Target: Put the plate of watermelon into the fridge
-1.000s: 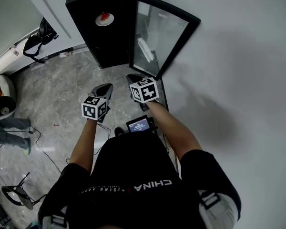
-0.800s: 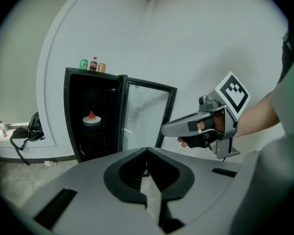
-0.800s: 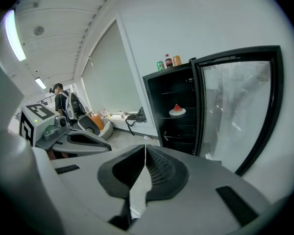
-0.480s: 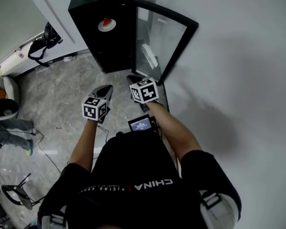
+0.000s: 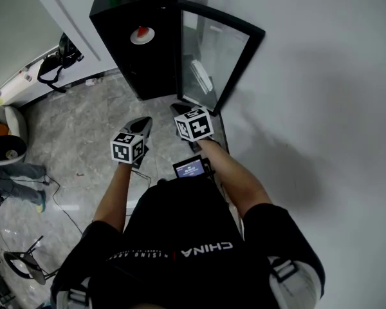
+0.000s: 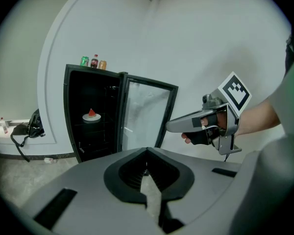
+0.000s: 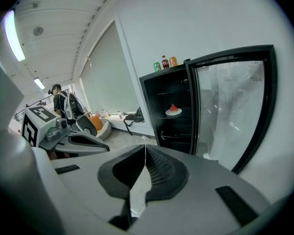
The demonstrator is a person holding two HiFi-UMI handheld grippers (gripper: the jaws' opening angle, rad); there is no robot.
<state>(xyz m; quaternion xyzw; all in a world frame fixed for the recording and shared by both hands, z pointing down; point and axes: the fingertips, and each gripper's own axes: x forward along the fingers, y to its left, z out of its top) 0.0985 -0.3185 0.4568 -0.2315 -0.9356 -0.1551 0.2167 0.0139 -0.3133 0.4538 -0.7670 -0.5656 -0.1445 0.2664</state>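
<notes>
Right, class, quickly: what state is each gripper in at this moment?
Left gripper: closed, holding nothing.
Right gripper: closed, holding nothing.

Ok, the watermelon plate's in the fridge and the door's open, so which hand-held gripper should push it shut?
Right, most likely. The right hand-held gripper is shut and empty directly in front of the open glass door; the left hand-held gripper, also shut, is farther from it.
</notes>
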